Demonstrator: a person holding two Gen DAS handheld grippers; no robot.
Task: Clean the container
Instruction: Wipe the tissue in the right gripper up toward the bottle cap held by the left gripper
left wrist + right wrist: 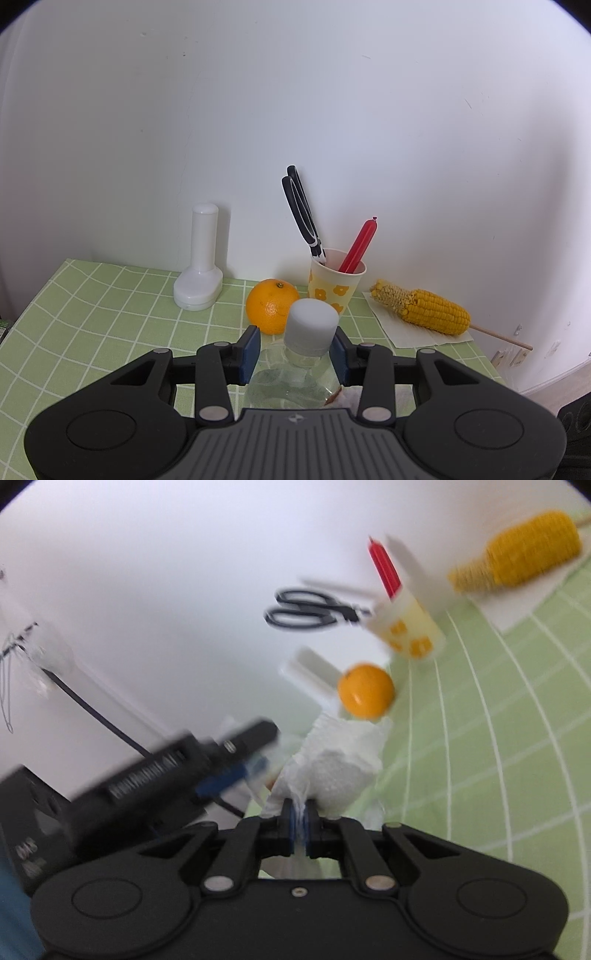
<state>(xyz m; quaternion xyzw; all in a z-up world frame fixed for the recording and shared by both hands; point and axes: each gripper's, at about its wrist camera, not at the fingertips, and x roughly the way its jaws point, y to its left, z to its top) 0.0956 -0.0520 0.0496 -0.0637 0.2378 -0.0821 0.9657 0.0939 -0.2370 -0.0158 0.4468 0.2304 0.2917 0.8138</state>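
I see the left gripper (295, 354) clamped on the clear bottle (295, 380) – upright, grey cap on; right gripper (300, 825) pinches a crumpled paper towel (332, 768) beside it.

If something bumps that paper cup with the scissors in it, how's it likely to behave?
The paper cup would probably tip easily: the scissors stick out far above its rim and lean to one side, so it looks top-heavy. The red stick adds more height. Being thin paper, it likely slides or crumples under a firm push. The orange beside it might roll if struck.
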